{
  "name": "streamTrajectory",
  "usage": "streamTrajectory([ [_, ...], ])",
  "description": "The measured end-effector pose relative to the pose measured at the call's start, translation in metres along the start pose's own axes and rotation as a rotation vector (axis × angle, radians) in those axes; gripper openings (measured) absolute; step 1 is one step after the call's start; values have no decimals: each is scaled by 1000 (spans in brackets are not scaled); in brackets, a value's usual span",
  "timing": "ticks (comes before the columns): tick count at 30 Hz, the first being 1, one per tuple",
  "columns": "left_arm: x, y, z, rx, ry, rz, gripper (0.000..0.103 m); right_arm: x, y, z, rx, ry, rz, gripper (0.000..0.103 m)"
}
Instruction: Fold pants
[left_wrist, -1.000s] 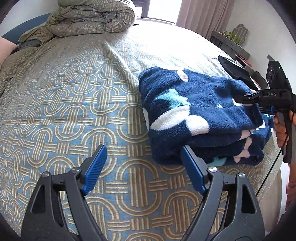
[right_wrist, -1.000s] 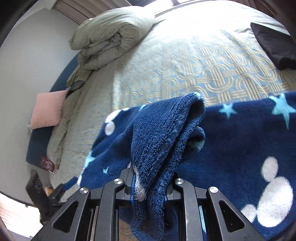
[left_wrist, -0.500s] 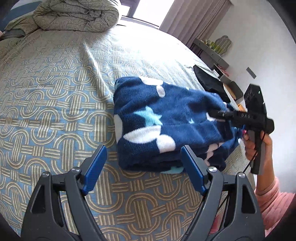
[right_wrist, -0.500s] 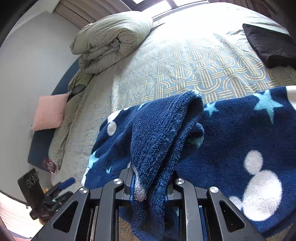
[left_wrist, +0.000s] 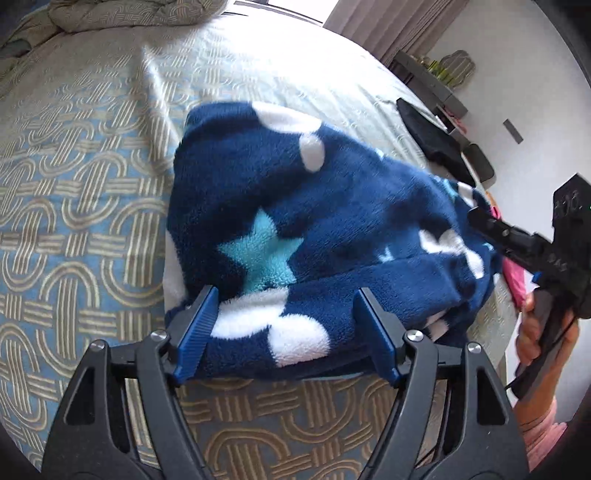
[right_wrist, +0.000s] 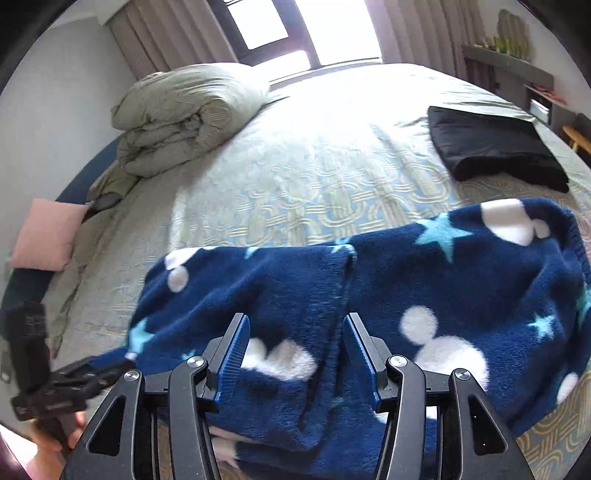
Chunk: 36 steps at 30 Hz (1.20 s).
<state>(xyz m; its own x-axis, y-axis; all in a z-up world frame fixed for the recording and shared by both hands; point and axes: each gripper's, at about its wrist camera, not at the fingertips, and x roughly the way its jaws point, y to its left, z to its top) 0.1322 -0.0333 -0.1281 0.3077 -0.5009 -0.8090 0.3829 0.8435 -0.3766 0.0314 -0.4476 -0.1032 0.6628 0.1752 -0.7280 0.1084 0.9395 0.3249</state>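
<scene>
Pants: I see the navy fleece pants (left_wrist: 332, 221), printed with white mouse heads and pale blue stars, lying folded into a thick bundle on the patterned bedspread (left_wrist: 74, 184), near the bed's near edge.
Left gripper: my left gripper (left_wrist: 284, 328) reaches over the near end of the bundle, blue pads either side of it. The jaws are closing from wide. The left pad sits at the fabric's corner; the right pad stands over the fleece, and I cannot tell whether either presses yet.
Right gripper: my right gripper (right_wrist: 295, 350) is opening. A ridge of fleece runs up between the pads, but there is clear space on both sides of it, so nothing is gripped.
Right gripper seen from the left camera: it shows at the far right edge (left_wrist: 480, 218), its tips at the bundle's end, held in a hand (left_wrist: 535, 332) with a pink sleeve below.
Left gripper seen from the right camera: it shows low left (right_wrist: 92, 373), at the bundle's far corner.
Fold state: layers are stacked, with the top layer's edge running as a seam (right_wrist: 343, 288) across the upper face.
Elsewhere on the bed: a rolled grey-green duvet (right_wrist: 184, 118) at the head, a folded black garment (right_wrist: 495, 147) well apart from the pants, and a pink cushion (right_wrist: 48, 236) at the side.
</scene>
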Motion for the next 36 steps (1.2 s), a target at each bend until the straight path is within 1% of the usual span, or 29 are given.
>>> streamTrajectory([
  [2, -4, 2, -12, 11, -26, 4, 74, 10, 7, -2, -29, 58, 55, 54],
  [3, -8, 2, -14, 18, -27, 2, 74, 21, 10, -5, -38, 116, 49, 54],
  [5, -12, 2, -15, 33, -25, 7, 74, 50, 13, -12, -52, 255, -46, 54],
  [6, -14, 2, -15, 35, -24, 7, 74, 58, 12, -15, -55, 287, -83, 54],
  [9, -15, 2, -16, 39, -31, 2, 74, 53, 13, -10, -36, 281, -115, 54],
  [10, -15, 2, -16, 40, -34, 0, 74, 47, 15, -3, -26, 251, -128, 54],
  [12, -17, 4, -17, 42, -40, -5, 74, 29, 28, 12, -50, 151, -142, 54],
  [13, -17, 4, -18, 43, -43, -8, 74, 24, 37, 20, -73, 117, -129, 54],
  [14, -18, 5, -19, 41, -46, -11, 74, 23, 49, 27, -102, 100, -100, 54],
  [17, -20, 7, -23, 30, -52, -23, 74, 48, 98, 46, -232, 141, 72, 54],
  [18, -21, 8, -25, 29, -53, -26, 74, 62, 118, 49, -282, 161, 104, 52],
  [19, -22, 9, -26, 30, -52, -29, 74, 76, 136, 50, -331, 180, 117, 45],
  [20, -23, 10, -28, 31, -51, -32, 74, 90, 152, 50, -373, 204, 127, 41],
  [22, -24, 14, -32, 33, -46, -40, 74, 119, 183, 48, -448, 267, 158, 27],
  [23, -24, 16, -34, 33, -43, -43, 74, 135, 194, 46, -479, 290, 143, 25],
  [24, -24, 19, -36, 31, -37, -38, 74, 152, 203, 43, -512, 299, 80, 18],
  [25, -21, 23, -38, 23, -21, -27, 74, 170, 206, 40, -542, 300, -13, 10],
  [26, -15, 30, -43, 3, 12, -18, 74, 194, 204, 38, -567, 306, -114, 8],
  [27, -7, 38, -47, -30, 56, -20, 73, 210, 196, 40, -549, 311, -126, 7],
  [28, -5, 47, -52, -70, 53, -49, 71, 212, 183, 43, -502, 305, -97, 7],
  [29, -12, 51, -54, -85, 19, -71, 70, 210, 177, 49, -447, 306, -72, 7],
  [31, -23, 58, -56, -118, 21, -126, 70, 192, 169, 57, -386, 296, -2, 10],
  [32, -28, 62, -56, -132, 12, -133, 70, 179, 166, 57, -375, 292, 33, 11],
  [36, -53, 73, -53, -144, -54, -99, 70, 114, 130, 43, -320, 278, 120, 12],
])
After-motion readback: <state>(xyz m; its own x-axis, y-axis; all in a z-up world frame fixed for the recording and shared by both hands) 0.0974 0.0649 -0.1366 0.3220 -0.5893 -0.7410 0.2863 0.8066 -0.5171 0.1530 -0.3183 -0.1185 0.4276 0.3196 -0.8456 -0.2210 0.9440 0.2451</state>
